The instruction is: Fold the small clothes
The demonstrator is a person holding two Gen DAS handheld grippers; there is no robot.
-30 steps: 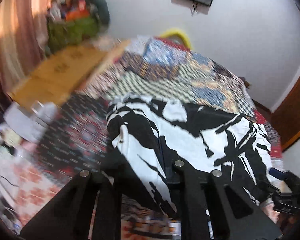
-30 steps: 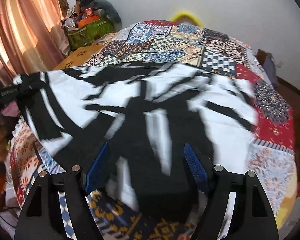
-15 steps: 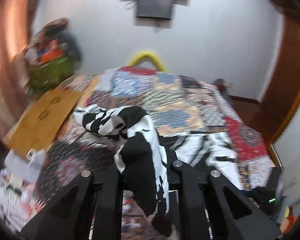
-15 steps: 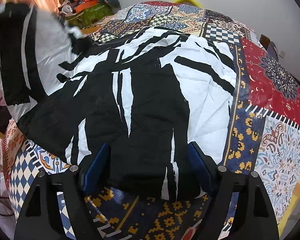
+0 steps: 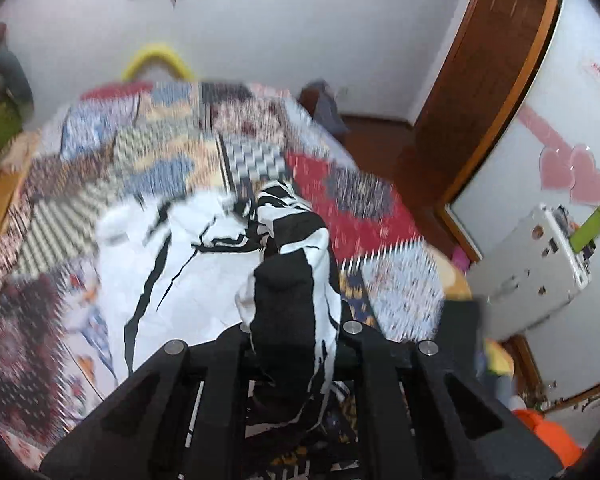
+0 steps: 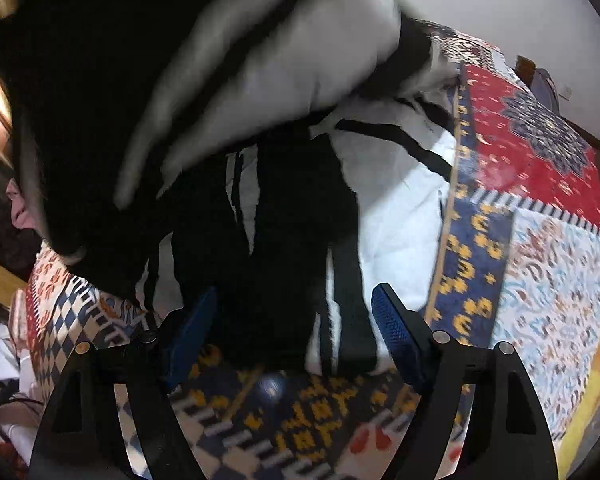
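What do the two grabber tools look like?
Both grabbers are black, with angled frames and small round silver bolts. The left gripper has plain black fingers. The right gripper has bumpy blue pads on the insides of its fingers.

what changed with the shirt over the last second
The left gripper, shut on the black-and-white garment throughout, has carried its edge up and across over the rest, towards the right gripper. That gripper stays open over the near hem; the quilt is unchanged.
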